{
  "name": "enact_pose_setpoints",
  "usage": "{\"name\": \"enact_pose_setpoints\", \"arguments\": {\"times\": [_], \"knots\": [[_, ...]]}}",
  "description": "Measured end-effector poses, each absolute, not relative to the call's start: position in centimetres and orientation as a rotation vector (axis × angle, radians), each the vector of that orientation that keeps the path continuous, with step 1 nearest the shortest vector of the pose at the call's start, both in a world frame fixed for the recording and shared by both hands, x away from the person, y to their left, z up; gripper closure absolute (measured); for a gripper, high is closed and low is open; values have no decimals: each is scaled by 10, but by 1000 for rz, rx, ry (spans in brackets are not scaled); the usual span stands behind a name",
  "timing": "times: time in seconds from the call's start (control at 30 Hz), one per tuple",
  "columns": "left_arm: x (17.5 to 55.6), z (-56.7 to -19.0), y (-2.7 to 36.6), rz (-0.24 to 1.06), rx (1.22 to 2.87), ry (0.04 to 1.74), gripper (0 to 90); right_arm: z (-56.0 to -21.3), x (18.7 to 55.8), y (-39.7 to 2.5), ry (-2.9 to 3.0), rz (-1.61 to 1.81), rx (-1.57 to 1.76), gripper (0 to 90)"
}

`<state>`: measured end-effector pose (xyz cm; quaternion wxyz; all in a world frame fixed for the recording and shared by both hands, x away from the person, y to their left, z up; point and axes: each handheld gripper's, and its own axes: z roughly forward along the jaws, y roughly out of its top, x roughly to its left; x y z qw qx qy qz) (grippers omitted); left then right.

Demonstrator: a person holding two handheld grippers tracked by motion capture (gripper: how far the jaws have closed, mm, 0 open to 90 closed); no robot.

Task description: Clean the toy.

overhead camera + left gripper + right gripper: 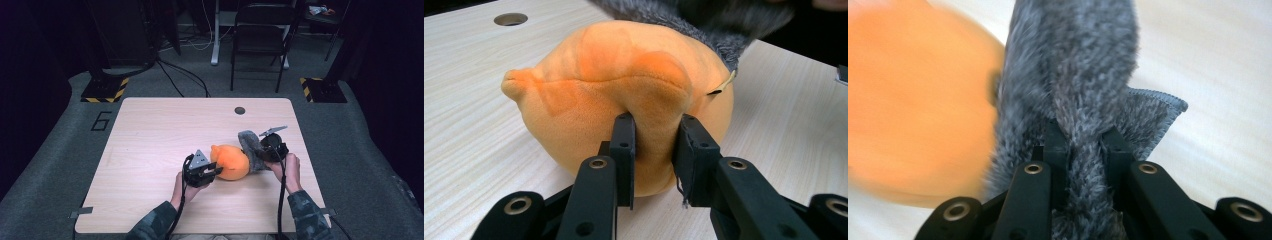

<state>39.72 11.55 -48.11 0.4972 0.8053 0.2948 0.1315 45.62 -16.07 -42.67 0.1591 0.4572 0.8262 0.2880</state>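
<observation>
An orange plush ball [231, 161] with a small nub lies near the table's front middle, its right side tucked into a grey fuzzy fabric cover [251, 148]. My left gripper [212, 171] pinches a fold of the orange plush [624, 95] between its jaws. At the right, my right gripper [263, 152] is shut on a ridge of the grey fabric [1083, 75], with the orange plush [913, 110] blurred beside it. A hemmed edge of the grey cover [1158, 107] sticks out to the right.
The light wooden table [165, 130] has a round cable hole [240, 110] near its far edge. Behind the table stand a black folding chair [261, 35] and stand bases with yellow-black tape [105, 90]. Grey carpet surrounds the table.
</observation>
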Motion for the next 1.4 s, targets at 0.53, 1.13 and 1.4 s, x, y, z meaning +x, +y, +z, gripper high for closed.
{"name": "enact_pose_setpoints", "arguments": {"times": [0.53, 1.13, 1.4], "knots": [[396, -482, 114, 319, 1946, 718, 716, -393, 420, -102, 2467, 1214, 1065, 782], [396, -482, 113, 325, 1964, 700, 715, -417, 438, -121, 2464, 927, 1150, 782], [397, -483, 114, 315, 1956, 708, 714, -430, 451, -139, 2466, 884, 1250, 782]]}}
